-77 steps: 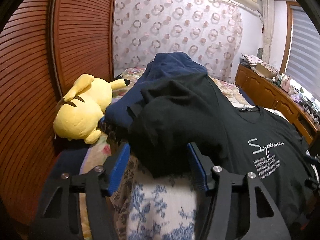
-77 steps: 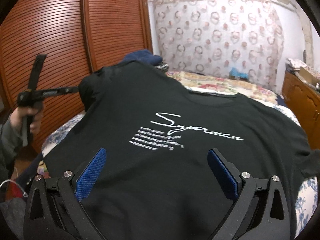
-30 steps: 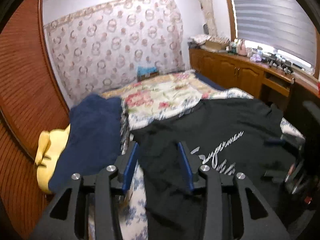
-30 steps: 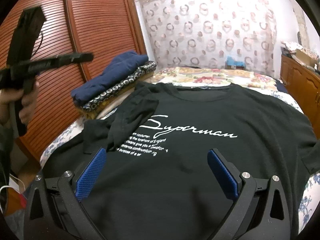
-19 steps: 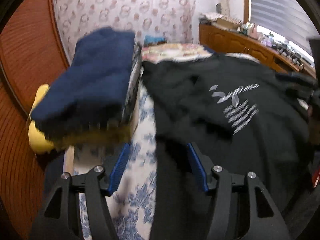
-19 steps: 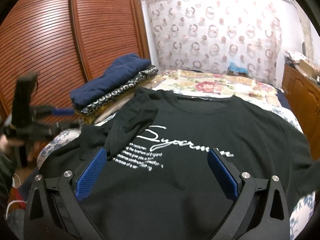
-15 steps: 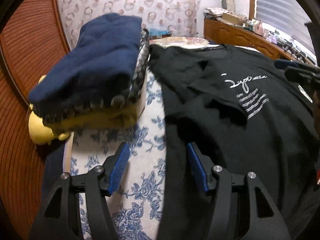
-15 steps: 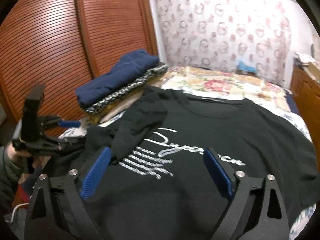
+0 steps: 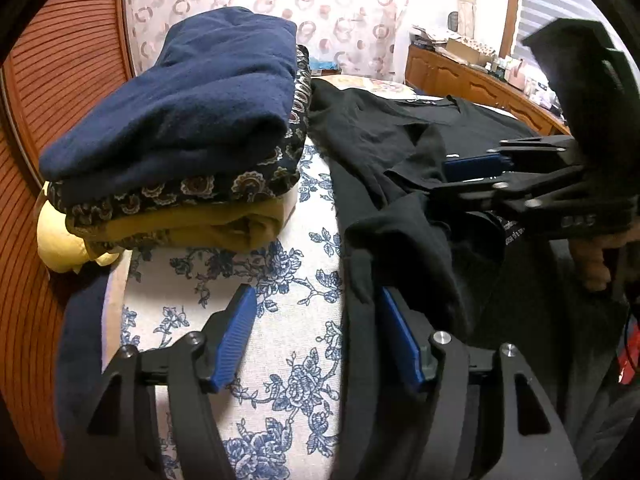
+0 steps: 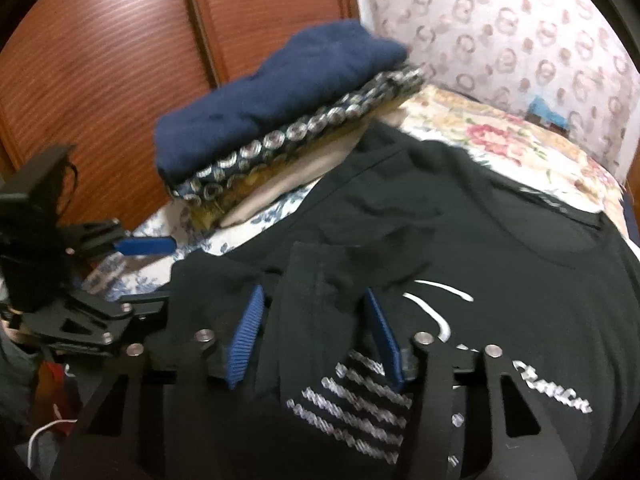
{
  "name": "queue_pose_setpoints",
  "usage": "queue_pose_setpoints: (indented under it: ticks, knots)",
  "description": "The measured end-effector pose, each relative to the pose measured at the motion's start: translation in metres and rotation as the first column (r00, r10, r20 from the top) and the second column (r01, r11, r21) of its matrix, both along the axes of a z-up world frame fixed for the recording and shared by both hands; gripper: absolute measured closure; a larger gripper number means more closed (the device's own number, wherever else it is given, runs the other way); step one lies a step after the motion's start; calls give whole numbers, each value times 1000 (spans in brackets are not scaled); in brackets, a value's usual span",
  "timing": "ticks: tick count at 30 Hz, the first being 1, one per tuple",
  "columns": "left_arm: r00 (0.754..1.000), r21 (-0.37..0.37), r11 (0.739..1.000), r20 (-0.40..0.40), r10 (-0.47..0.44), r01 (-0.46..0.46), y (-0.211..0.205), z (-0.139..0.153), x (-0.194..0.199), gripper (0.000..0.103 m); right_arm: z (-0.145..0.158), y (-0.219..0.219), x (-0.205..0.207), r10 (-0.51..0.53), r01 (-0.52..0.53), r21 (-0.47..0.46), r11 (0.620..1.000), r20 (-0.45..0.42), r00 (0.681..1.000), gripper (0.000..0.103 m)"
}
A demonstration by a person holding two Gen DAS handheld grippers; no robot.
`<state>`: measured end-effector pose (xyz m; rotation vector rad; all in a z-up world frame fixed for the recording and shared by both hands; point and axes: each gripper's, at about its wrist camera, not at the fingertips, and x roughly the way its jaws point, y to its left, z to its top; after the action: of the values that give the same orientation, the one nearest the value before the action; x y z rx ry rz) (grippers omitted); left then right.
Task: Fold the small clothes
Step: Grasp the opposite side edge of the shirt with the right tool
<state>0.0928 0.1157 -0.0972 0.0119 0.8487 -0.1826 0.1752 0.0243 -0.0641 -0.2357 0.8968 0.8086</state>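
A black T-shirt [image 9: 400,152] with white print lies flat on the bed, its left sleeve folded in over the chest; it also shows in the right wrist view [image 10: 500,264]. My left gripper [image 9: 316,332] is open at the shirt's left side edge, which lies between its blue pads. My right gripper [image 10: 312,332] is open, narrower than before, with the folded sleeve [image 10: 320,292] between its pads. The right gripper [image 9: 472,168] shows in the left wrist view and the left gripper [image 10: 140,246] in the right wrist view.
A stack of folded clothes [image 9: 192,120], navy on top, sits at the bed's left, also in the right wrist view [image 10: 280,92]. A yellow plush toy [image 9: 60,240] lies behind it. Wooden slatted doors [image 10: 100,60] stand at the left. A wooden dresser [image 9: 472,80] stands at the right.
The left sleeve has been folded onto the chest. My left gripper dropped to the shirt's left edge. My right gripper moved left over the sleeve and its jaws narrowed.
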Motion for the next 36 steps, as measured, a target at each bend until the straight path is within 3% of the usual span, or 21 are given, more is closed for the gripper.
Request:
queue_pose_setpoints:
  ticks: [3, 7, 10, 17, 21, 25, 30, 36]
  knots:
    - [1000, -7, 1000, -1, 1, -1, 2, 1, -2, 38, -7, 9, 2, 5, -5, -37, 999, 12, 1000, 61]
    - [1000, -4, 1000, -1, 0, 0, 1, 3, 4, 38, -6, 1, 1, -1, 3, -45, 999, 44, 999, 91]
    - [1000, -5, 1000, 0, 1, -1, 1, 3, 6, 38, 4, -20, -4, -64, 66, -23, 998, 89, 994, 97]
    - [1000, -5, 1000, 0, 1, -1, 0, 4, 6, 38, 21, -85, -7, -263, 262, 20, 965, 113, 958, 96]
    - [1000, -5, 1000, 0, 1, -1, 0, 4, 6, 38, 28, -100, -10, -303, 301, 41, 953, 115, 946, 79]
    - [1000, -8, 1000, 3, 11, -11, 1, 4, 5, 38, 33, -89, -28, -229, 221, 107, 969, 67, 971, 65]
    - [997, 48, 996, 21, 68, -69, 8, 7, -2, 38, 28, -47, -60, -34, 30, 137, 990, 24, 999, 65]
    - [996, 39, 995, 14, 91, -91, 20, 5, -3, 38, 6, 5, -80, 113, -112, 79, 991, -6, 994, 65]
